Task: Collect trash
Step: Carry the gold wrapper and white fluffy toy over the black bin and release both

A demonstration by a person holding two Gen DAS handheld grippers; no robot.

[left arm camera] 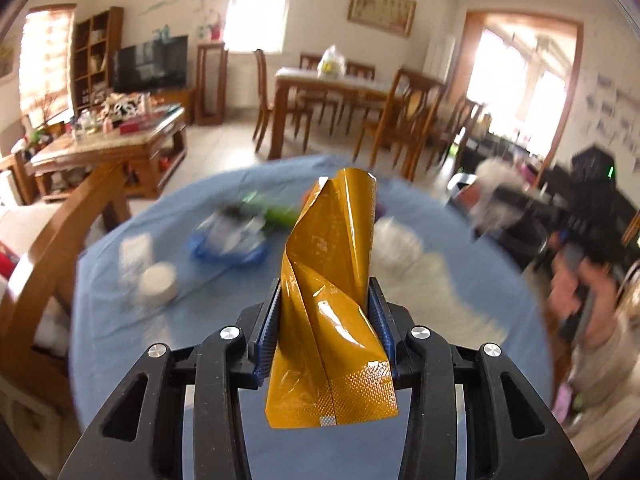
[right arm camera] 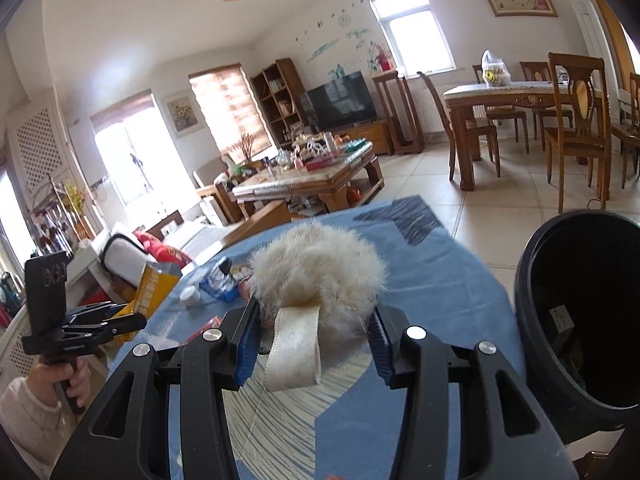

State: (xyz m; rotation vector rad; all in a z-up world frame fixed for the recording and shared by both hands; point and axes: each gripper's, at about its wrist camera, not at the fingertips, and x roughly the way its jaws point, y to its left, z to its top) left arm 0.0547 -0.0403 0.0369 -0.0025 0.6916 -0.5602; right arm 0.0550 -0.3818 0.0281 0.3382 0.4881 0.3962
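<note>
Mustard-yellow foil wrapper (left arm camera: 332,300) stands twisted and upright, clamped between the narrowed jaws of the left gripper (left arm camera: 326,312) above the blue-clothed counter (left arm camera: 168,332), while the right gripper (right arm camera: 316,340) squeezes a cream fluffy pompom (right arm camera: 320,268), the black bin (right arm camera: 580,312) just to its right.

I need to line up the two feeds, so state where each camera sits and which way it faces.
Left wrist: on the left gripper, looking across the blue table to the dining set; its fingers clamp a yellow wrapper.
Right wrist: on the right gripper, facing the TV wall; fingers around a white fluffy item, black bin to the right.
Shared: table, wrapper, each other's gripper.
</note>
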